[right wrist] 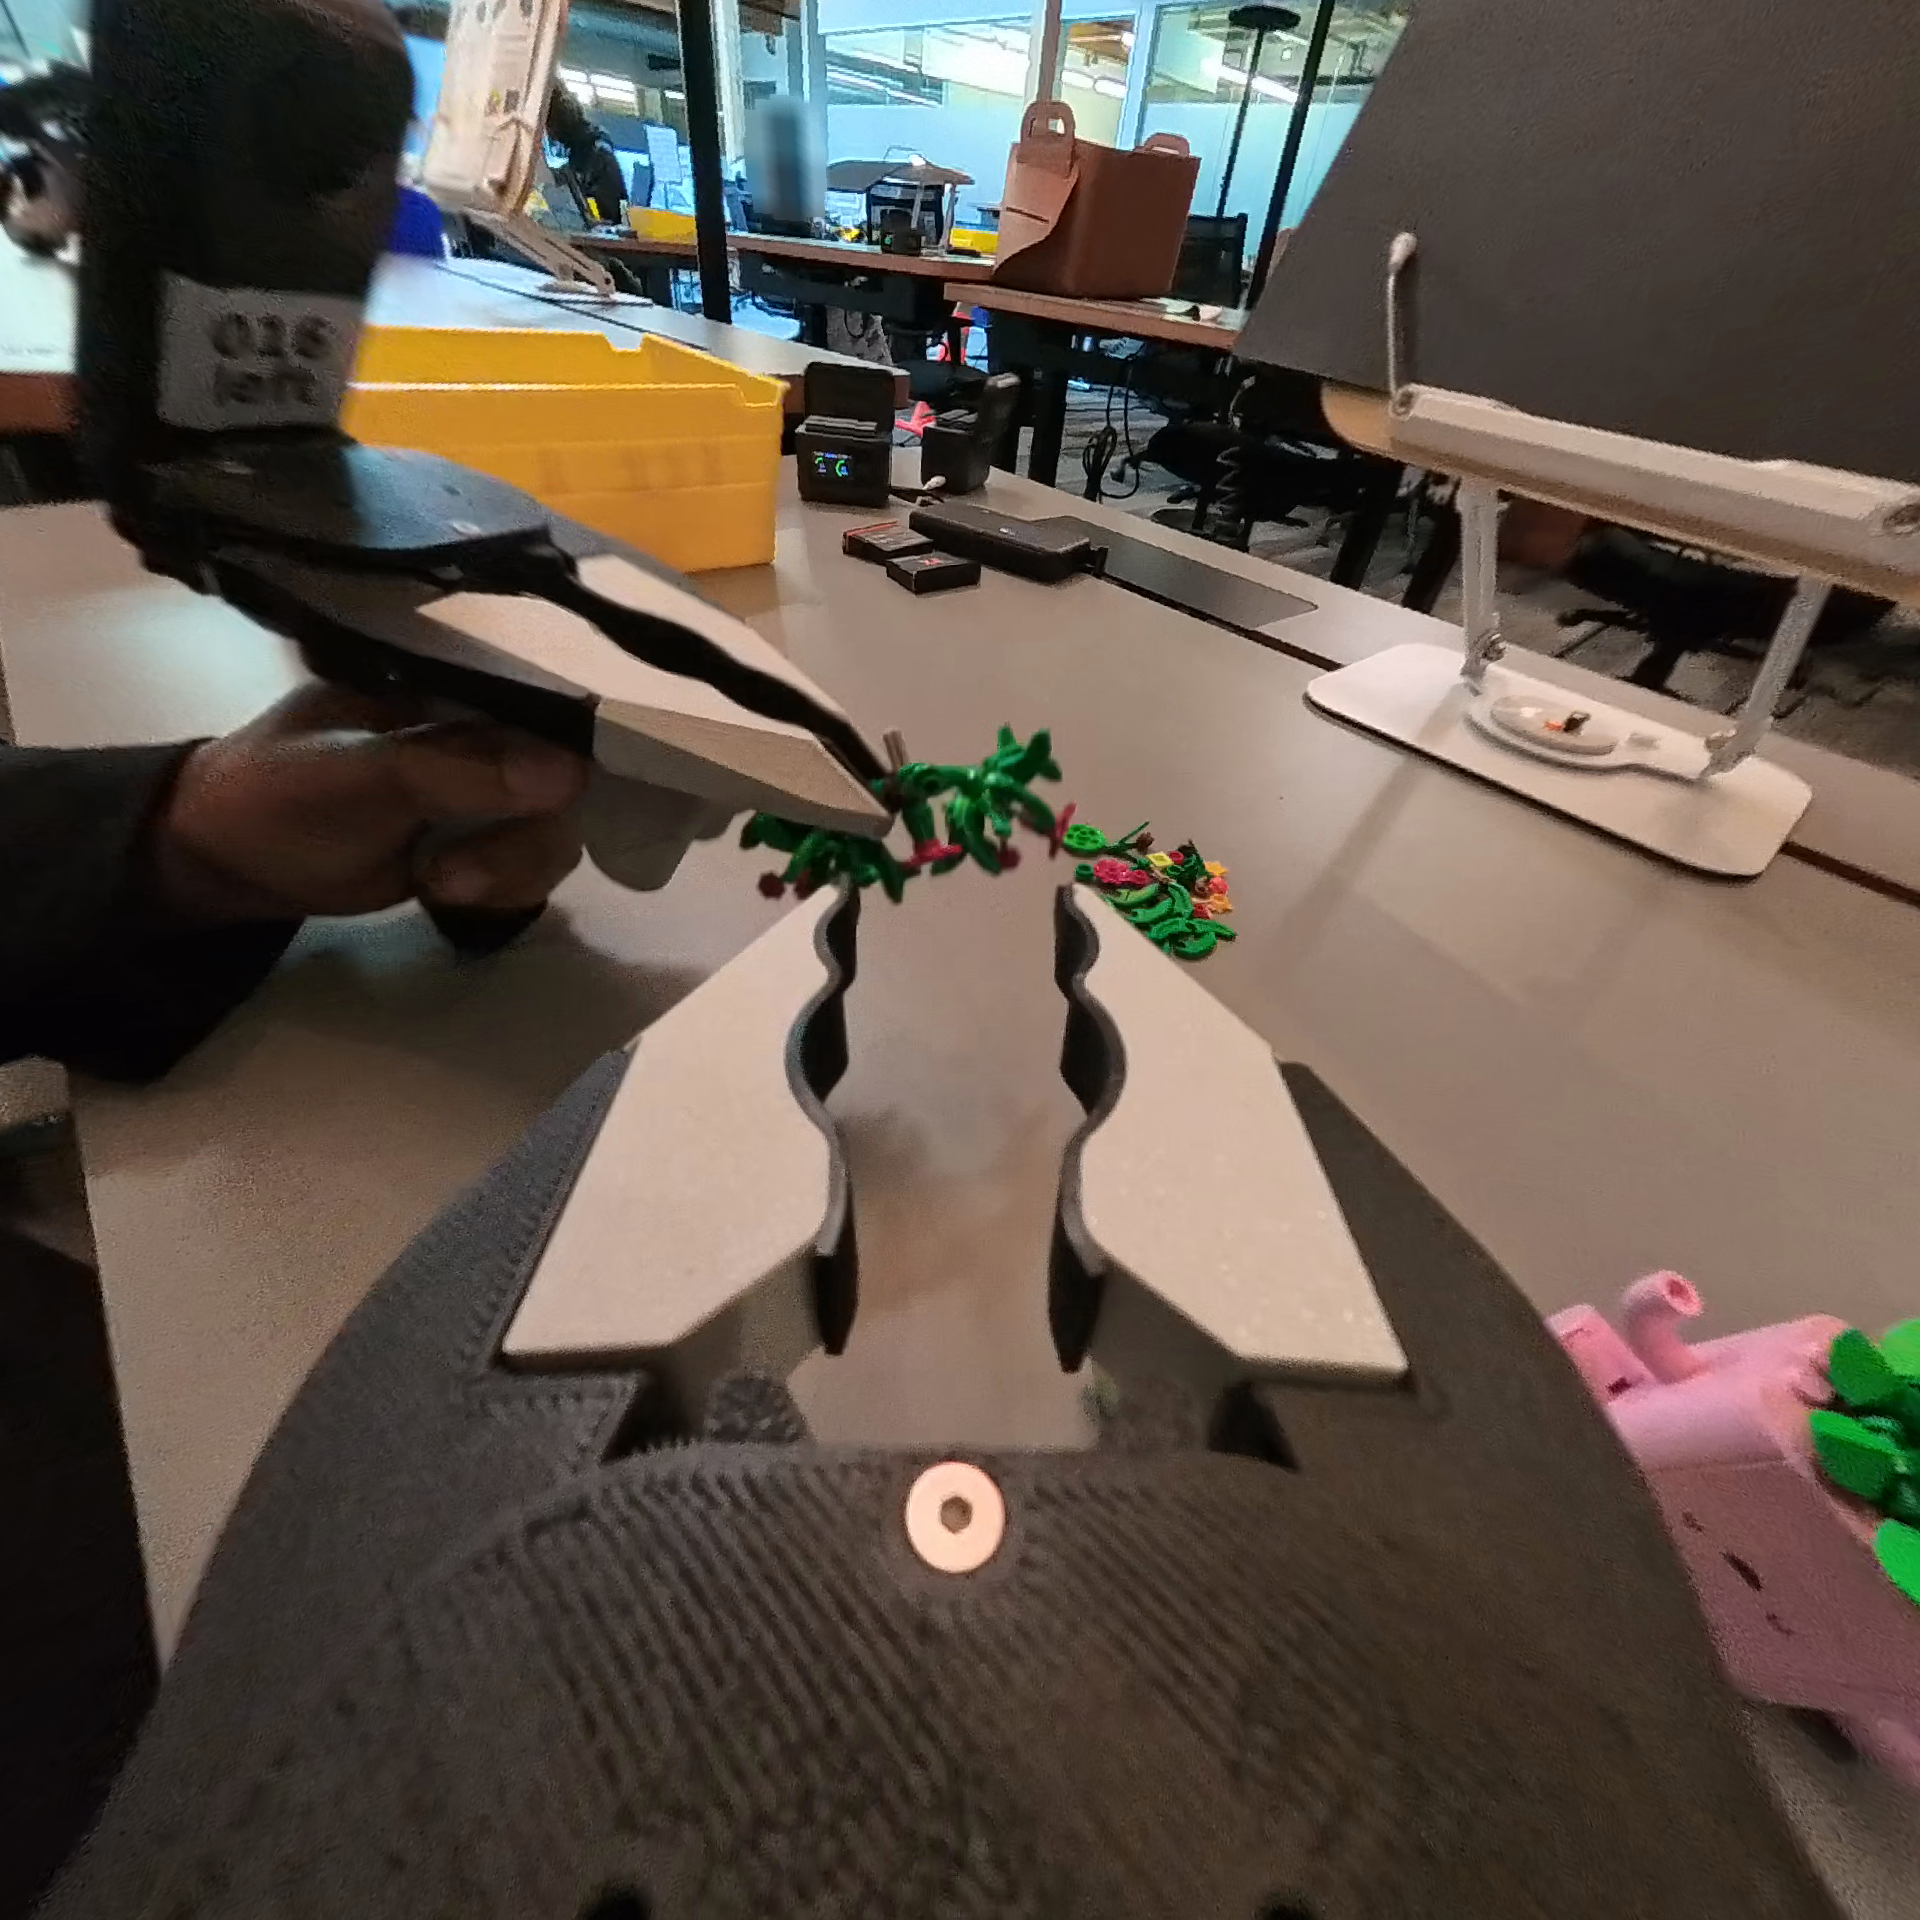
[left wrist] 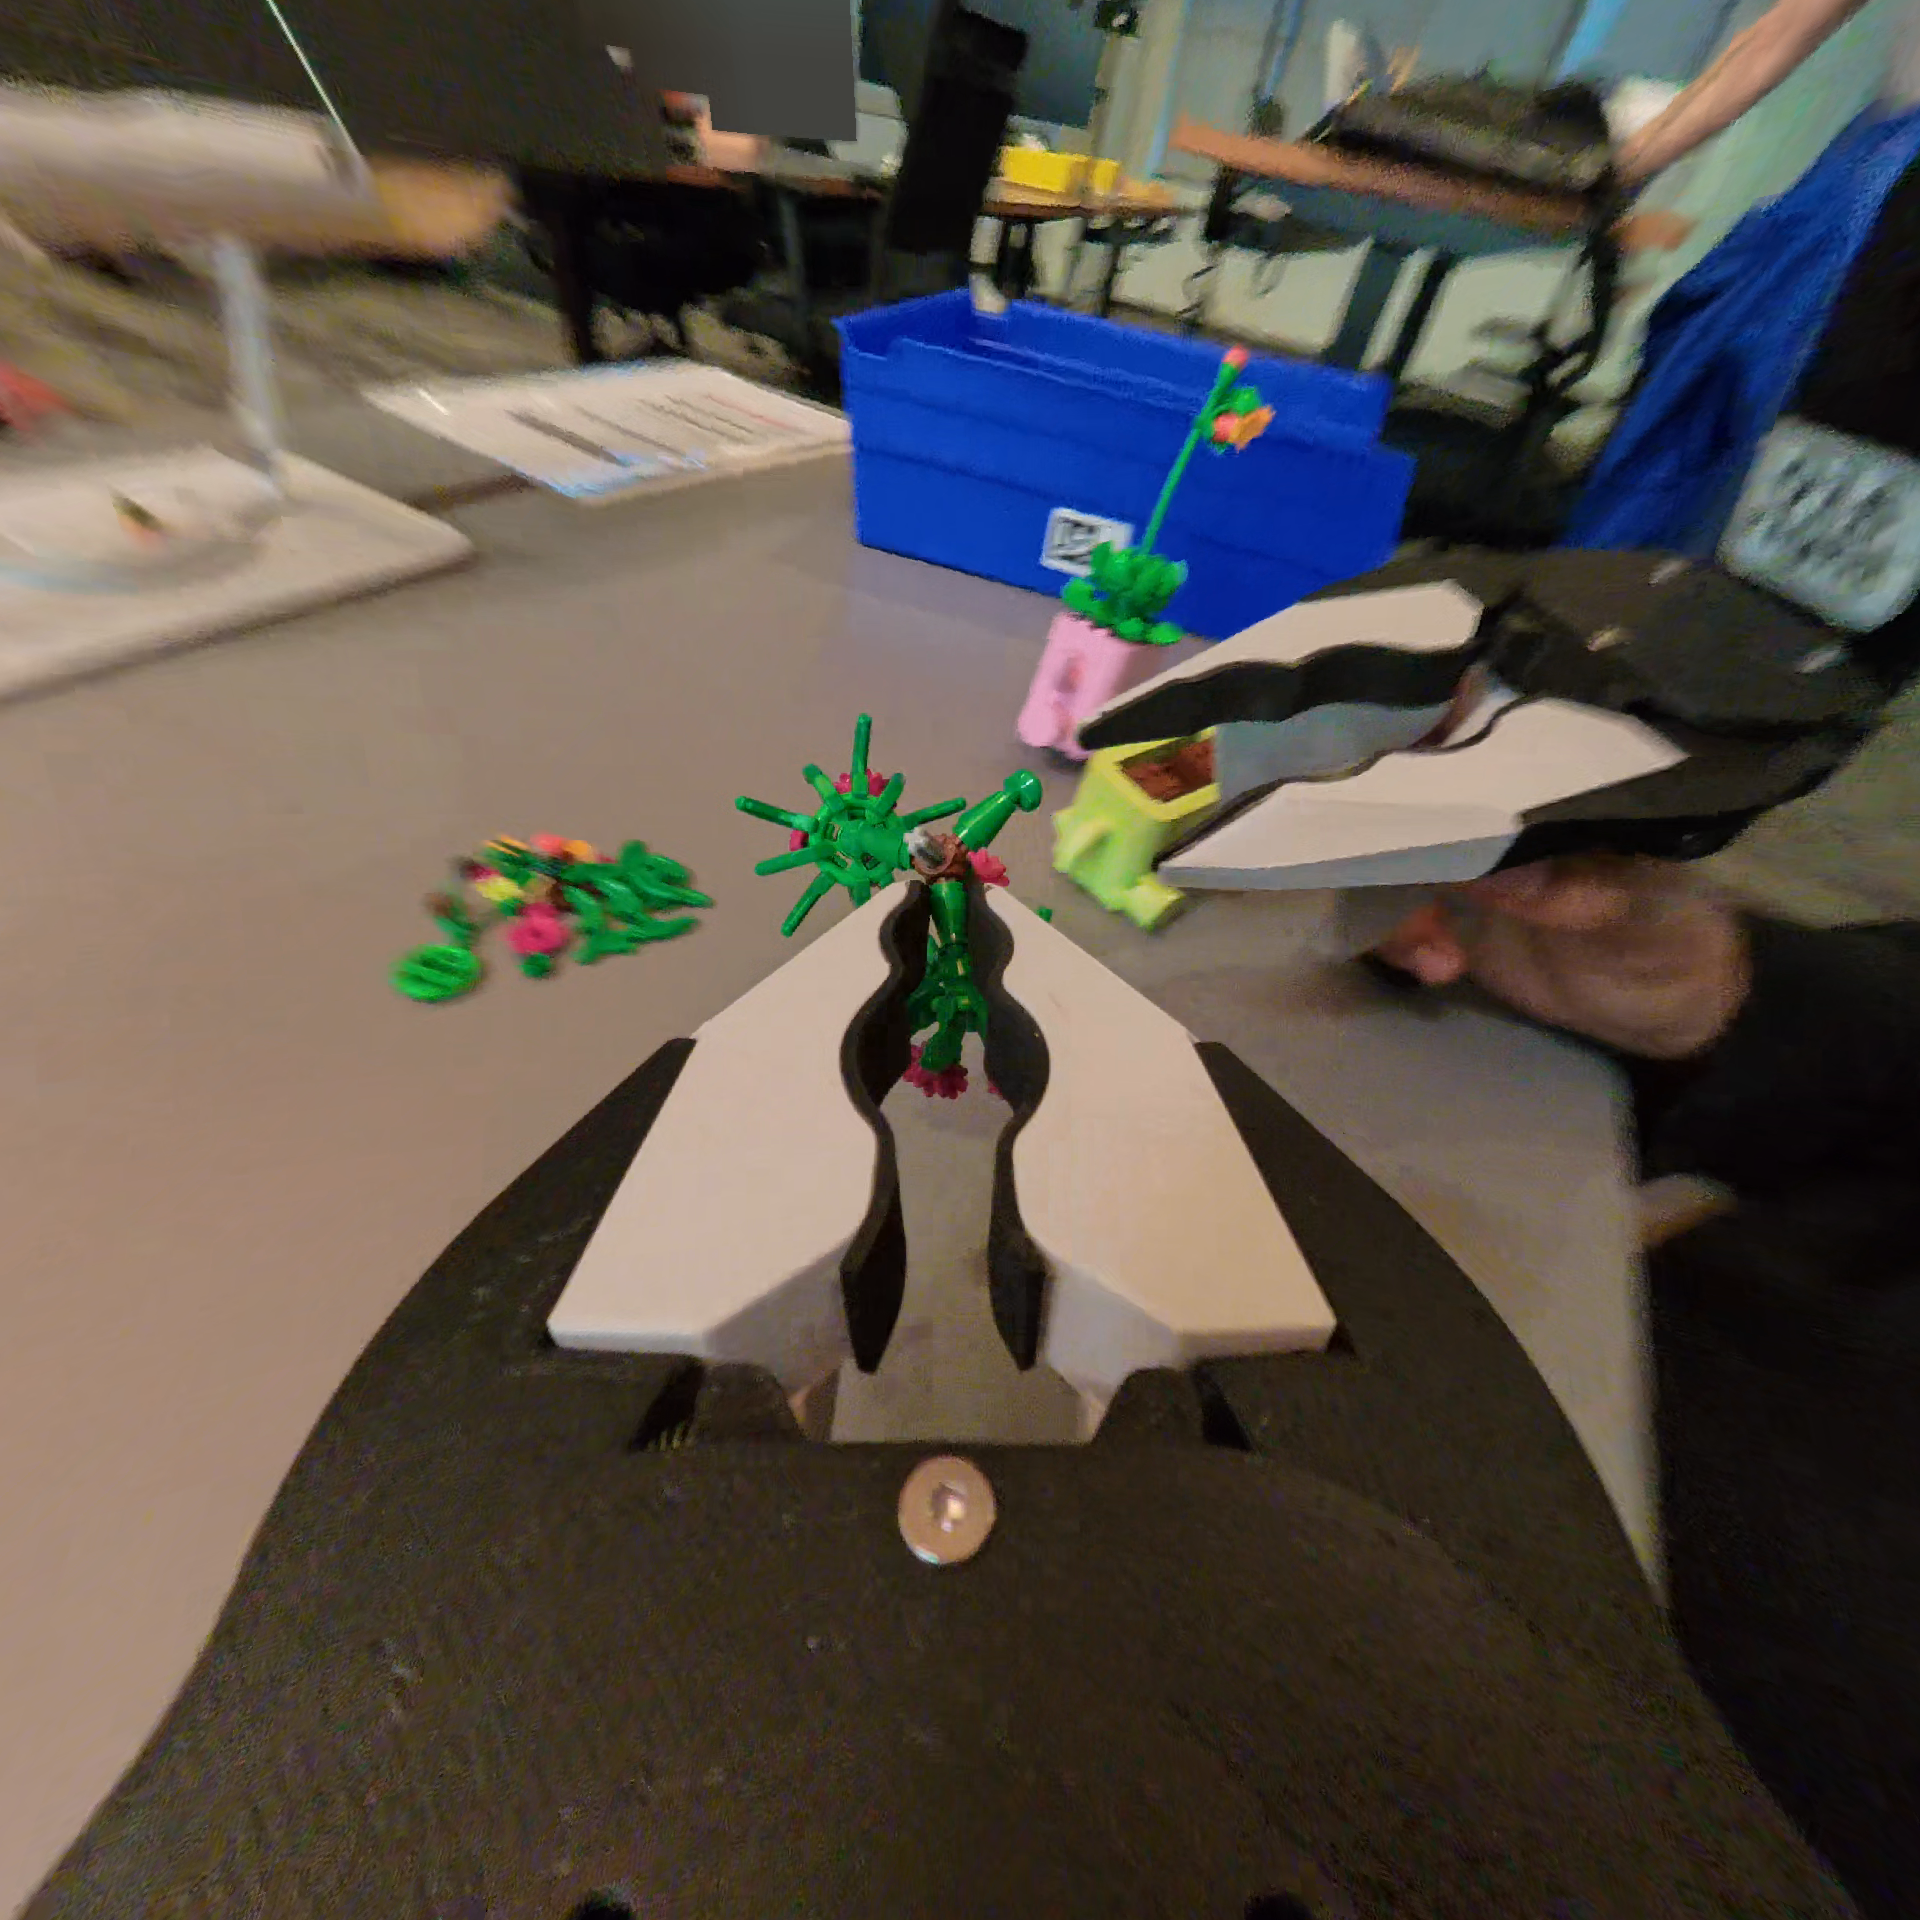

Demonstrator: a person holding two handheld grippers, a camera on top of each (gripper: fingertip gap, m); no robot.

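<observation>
The left gripper (left wrist: 943,894) clenches a green toy-brick plant stem (left wrist: 948,977) above the tabletop (left wrist: 582,707); the right gripper (right wrist: 956,904) hovers released near loose plant pieces (right wrist: 1164,894).

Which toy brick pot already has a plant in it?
The pink pot: green leaves and a tall flower stem rise from it. The lime-green pot shows only brown filling.

Smooth grey tabletop (right wrist: 1455,935). White flat-based lamp stand (right wrist: 1558,758) at two o'clock. Yellow plastic bin (right wrist: 582,457) at eleven o'clock. Brown-topped desks (right wrist: 1091,301), black office chairs (right wrist: 1205,260) and glass partition walls (right wrist: 935,94) at twelve o'clock. Blue plastic bin (left wrist: 1091,457).
</observation>
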